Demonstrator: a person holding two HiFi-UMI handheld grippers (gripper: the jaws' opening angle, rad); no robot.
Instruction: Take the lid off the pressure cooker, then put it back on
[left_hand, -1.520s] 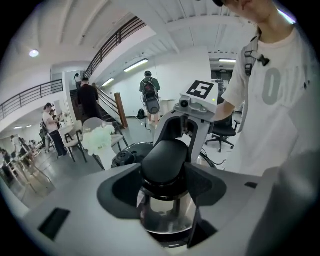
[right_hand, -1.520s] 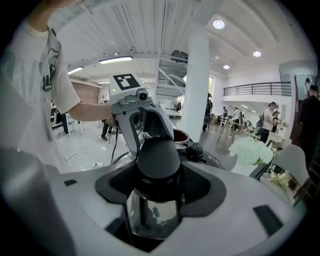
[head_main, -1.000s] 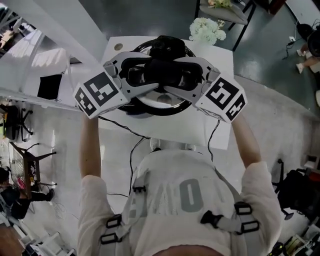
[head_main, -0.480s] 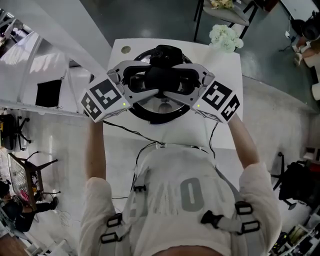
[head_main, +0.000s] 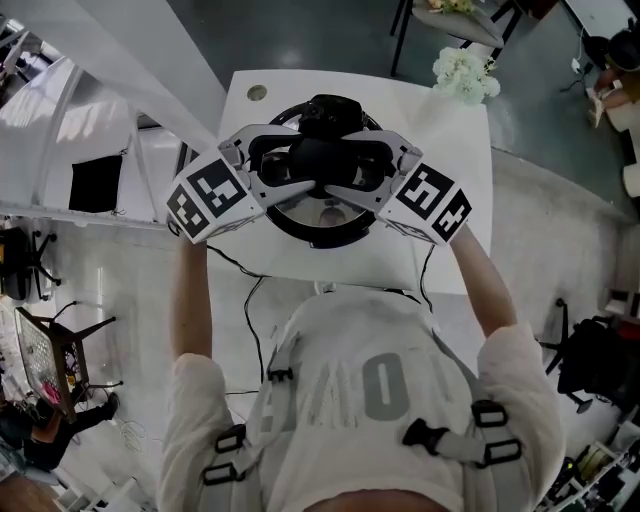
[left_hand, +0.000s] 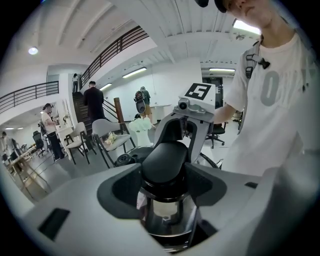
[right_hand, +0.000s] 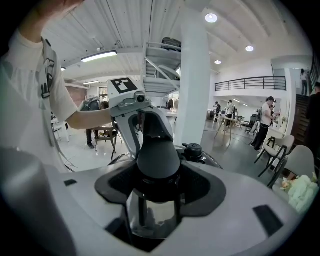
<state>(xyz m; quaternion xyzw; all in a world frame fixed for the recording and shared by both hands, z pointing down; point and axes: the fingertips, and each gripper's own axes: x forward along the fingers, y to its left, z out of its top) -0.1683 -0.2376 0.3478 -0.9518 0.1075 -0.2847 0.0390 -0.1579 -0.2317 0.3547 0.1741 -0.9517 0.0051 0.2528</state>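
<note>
The left tool (head_main: 287, 170) and the right tool (head_main: 368, 170) both pinch the lid handle (head_main: 325, 156) at the pressure cooker (head_main: 298, 228), upper centre of the worktop (head_main: 447, 150). If one side pulls unevenly (or sits lower), the lid (head_main: 322, 214) may tilt and jam.

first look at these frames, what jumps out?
The left gripper and right gripper are clamped from opposite sides on the black domed handle of the shiny steel pressure cooker lid, at the middle of the white table. Their black-and-white marker cubes stand out either side, and a bunch of white flowers shows by the table's far right corner.
</note>
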